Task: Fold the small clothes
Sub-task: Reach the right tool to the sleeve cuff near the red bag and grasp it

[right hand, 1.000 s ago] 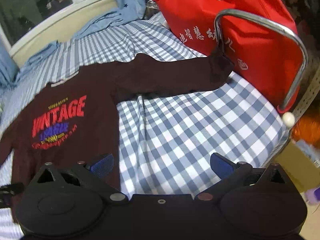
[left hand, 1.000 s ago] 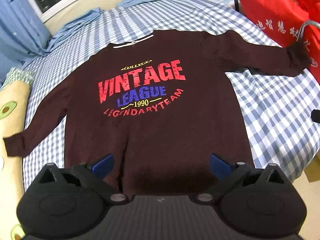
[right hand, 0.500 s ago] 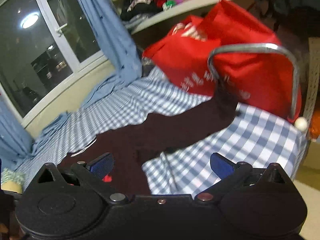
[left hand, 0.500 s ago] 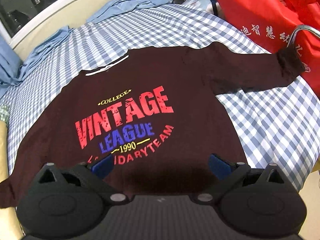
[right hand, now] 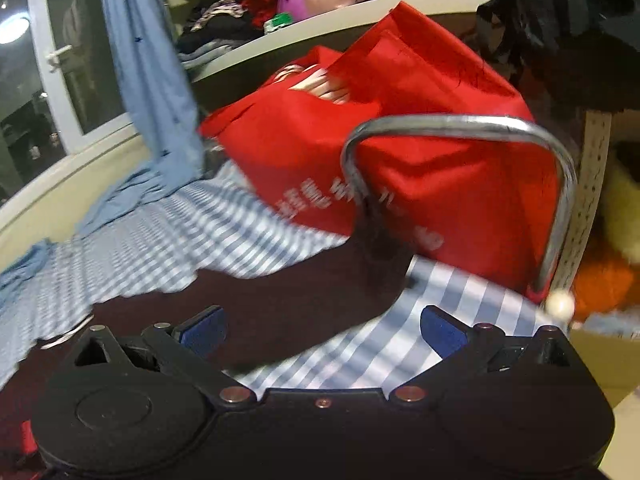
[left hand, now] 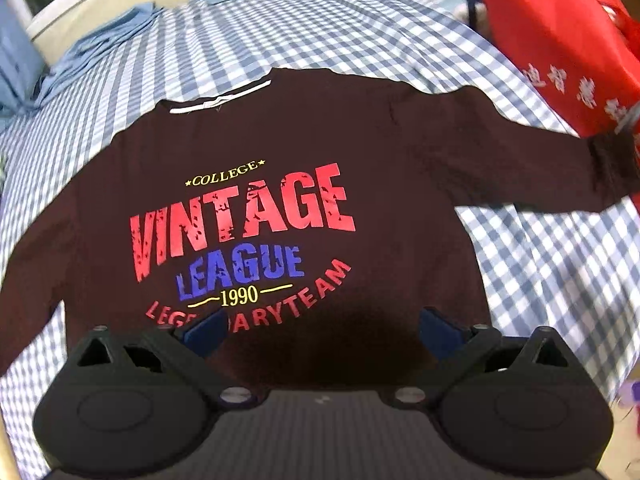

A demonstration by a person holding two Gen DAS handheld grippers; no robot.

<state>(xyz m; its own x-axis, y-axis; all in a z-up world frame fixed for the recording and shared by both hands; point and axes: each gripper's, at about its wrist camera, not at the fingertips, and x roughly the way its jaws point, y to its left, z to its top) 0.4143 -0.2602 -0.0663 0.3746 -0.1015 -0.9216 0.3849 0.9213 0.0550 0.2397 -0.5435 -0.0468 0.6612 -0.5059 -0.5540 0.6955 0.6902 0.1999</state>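
A dark maroon long-sleeved shirt [left hand: 280,152] with "VINTAGE LEAGUE" print lies flat, front up, on the blue-checked bed cover [left hand: 224,40]. Its right sleeve [left hand: 520,160] stretches out toward the red bag. My left gripper [left hand: 320,330] is open and empty, hovering over the shirt's lower body. My right gripper [right hand: 322,330] is open and empty, low over the outstretched sleeve [right hand: 280,292], whose cuff [right hand: 384,248] lies by the metal rail.
A red fabric bag [right hand: 420,160] stands at the bed's right end, also in the left wrist view [left hand: 560,40]. A curved metal rail [right hand: 460,124] rises in front of it. Blue curtain [right hand: 148,80], window and a cluttered shelf [right hand: 320,28] lie behind.
My left gripper has moved forward over the shirt, so the print looks larger and nearer. My right gripper has dropped low and moved toward the sleeve cuff and the red bag.
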